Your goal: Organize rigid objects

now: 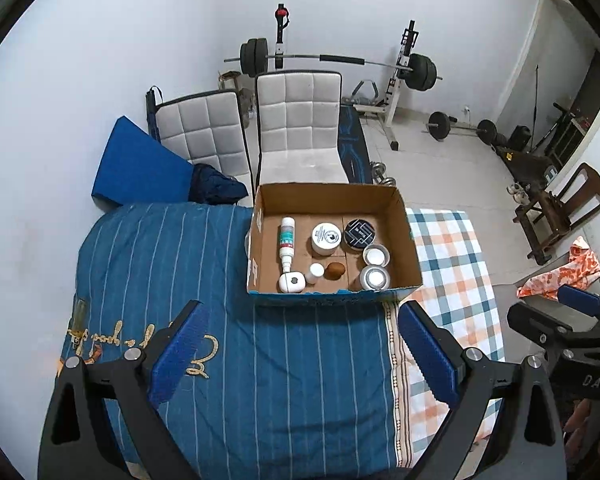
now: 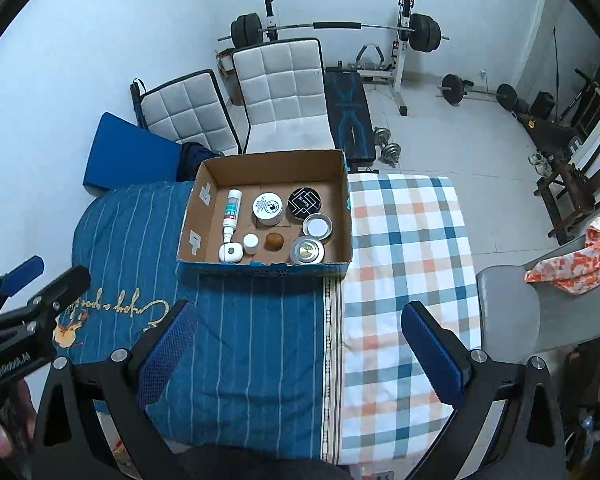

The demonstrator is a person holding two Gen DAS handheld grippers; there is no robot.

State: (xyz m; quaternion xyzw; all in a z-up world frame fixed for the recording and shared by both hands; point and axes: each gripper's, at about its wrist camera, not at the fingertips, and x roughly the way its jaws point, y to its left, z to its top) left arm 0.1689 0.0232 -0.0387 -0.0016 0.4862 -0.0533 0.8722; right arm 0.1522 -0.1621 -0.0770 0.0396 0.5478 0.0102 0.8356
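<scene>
An open cardboard box (image 2: 342, 216) sits at 12 o'clock on the bed, its four upright walls barring any sideways entry; the only way in is from above. Inside, a spray bottle (image 2: 231, 213), white jar (image 2: 267, 209), black tin (image 2: 304, 203), two round tins (image 2: 317, 227) (image 2: 307, 250), a brown ball (image 2: 274, 241), small white bottle (image 2: 250, 243) and white case (image 2: 230, 253) crowd the floor, leaving bare cardboard along the far wall and left side. Between box and the spread-fingered right gripper (image 2: 298, 344), the blue striped blanket (image 2: 244, 320) and checked cloth (image 2: 404, 240) lie unobstructed. The left gripper (image 2: 20, 280) intrudes at 9 o'clock; a grey chair (image 2: 512, 304) stands at 3 o'clock.
</scene>
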